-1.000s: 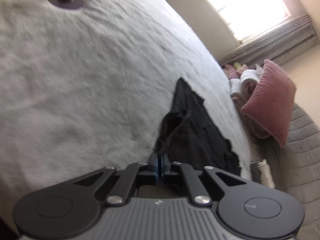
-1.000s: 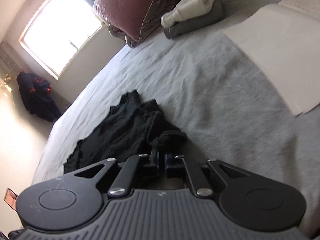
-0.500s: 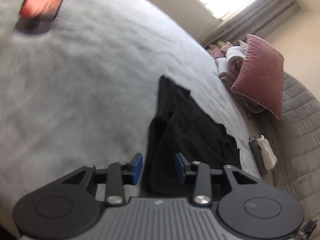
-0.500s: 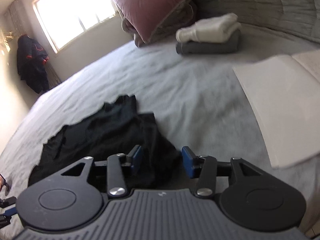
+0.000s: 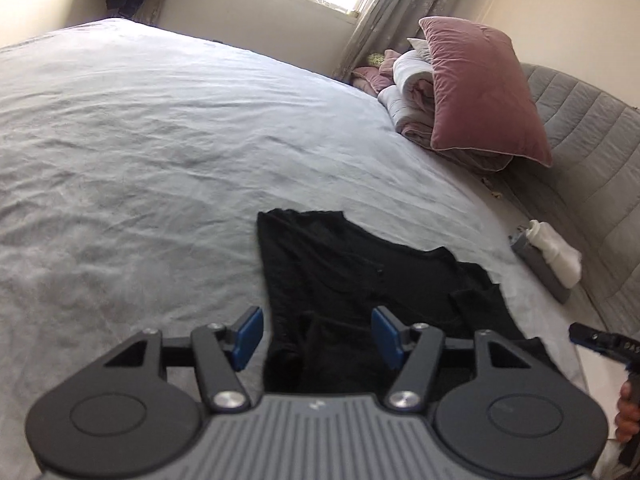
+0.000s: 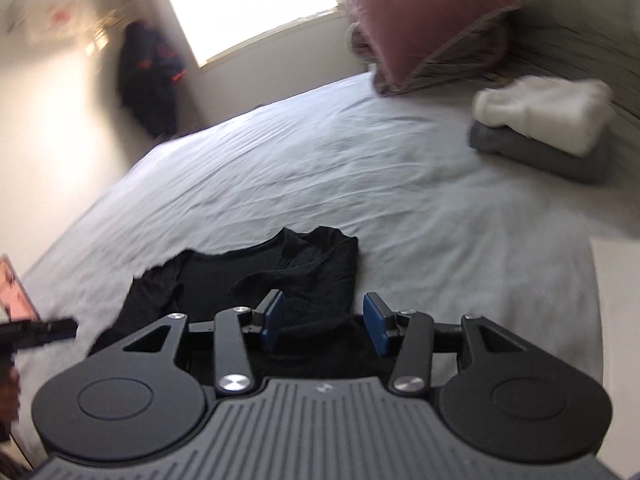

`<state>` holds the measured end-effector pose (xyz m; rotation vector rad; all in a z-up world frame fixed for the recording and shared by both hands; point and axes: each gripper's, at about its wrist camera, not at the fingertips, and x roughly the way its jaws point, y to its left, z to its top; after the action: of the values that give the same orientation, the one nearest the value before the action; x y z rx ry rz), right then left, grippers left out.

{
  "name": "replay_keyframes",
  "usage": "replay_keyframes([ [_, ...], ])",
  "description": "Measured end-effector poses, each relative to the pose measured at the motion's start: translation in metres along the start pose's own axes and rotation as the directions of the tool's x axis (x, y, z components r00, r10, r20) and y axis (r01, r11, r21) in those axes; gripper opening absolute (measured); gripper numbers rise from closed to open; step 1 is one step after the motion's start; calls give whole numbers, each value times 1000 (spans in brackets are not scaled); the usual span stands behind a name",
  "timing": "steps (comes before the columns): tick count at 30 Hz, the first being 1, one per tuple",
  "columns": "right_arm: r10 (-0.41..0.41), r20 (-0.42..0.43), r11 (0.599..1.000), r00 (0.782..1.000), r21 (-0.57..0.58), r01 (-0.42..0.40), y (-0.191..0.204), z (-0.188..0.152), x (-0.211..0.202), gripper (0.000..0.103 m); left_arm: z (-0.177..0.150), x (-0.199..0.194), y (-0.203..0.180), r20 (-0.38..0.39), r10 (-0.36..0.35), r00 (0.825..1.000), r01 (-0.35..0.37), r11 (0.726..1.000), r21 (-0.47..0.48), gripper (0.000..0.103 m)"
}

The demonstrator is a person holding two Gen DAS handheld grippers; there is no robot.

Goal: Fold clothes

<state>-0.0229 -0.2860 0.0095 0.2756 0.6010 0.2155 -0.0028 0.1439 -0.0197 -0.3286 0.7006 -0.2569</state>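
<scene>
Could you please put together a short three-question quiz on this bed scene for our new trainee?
1. True or false: the black garment lies on the bed sheet, clamped by neither hand-held gripper.
2. In the right wrist view, what sits on top of the folded grey item?
A. a white folded cloth
B. a pink pillow
C. a book
3. Fill in: the pink pillow leans at the bed's ____ end, beside the grey padded headboard.

Key
1. True: the left hand-held gripper, its jaws opening, and the right hand-held gripper both hover over the garment, pads clear.
2. A, the white folded cloth.
3. head
</scene>
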Motion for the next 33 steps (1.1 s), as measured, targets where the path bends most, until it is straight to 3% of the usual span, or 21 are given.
replay_keyframes([
  [2, 11, 2, 1000, 1000, -17, -11, -9, -2, 5, 48, -4, 8, 2, -8, -1, 1000, 1, 1000, 0, 59],
  [6, 47, -14, 997, 999, 57, -46, -35, -9, 12, 49, -9, 21, 4, -6, -29, 1000, 29, 1000, 3, 52],
  [12, 94, -31, 996, 995, 16, -93, -38, -11, 28, 49, -14, 31, 5, -9, -20, 1000, 20, 1000, 3, 42],
  [17, 59, -44, 996, 997, -61, -62, -27, -26, 43, 48, -13, 30, 12, 4, -26, 1000, 26, 999, -32, 16],
  [19, 66, -27, 994, 997, -81, -68, -24, -30, 42, 35, -13, 27, 14, 24, -38, 999, 39, 998, -42, 10],
  [20, 70, -19, 993, 997, -90, -72, -23, -31, 42, 12, -14, 25, 14, 38, -42, 998, 44, 998, -44, 9],
  [21, 64, -8, 993, 998, -98, -64, -21, -32, 41, 7, -14, 22, 14, 55, -45, 997, 47, 998, -43, 8],
  [28, 50, 105, 992, 993, -121, -37, -9, -30, 22, 7, -16, 4, 15, 123, -49, 991, 56, 997, -53, 5],
  [33, 40, 138, 993, 990, -117, -24, -5, -24, 20, 7, -17, -1, 20, 137, -15, 991, 26, 997, -78, 3],
])
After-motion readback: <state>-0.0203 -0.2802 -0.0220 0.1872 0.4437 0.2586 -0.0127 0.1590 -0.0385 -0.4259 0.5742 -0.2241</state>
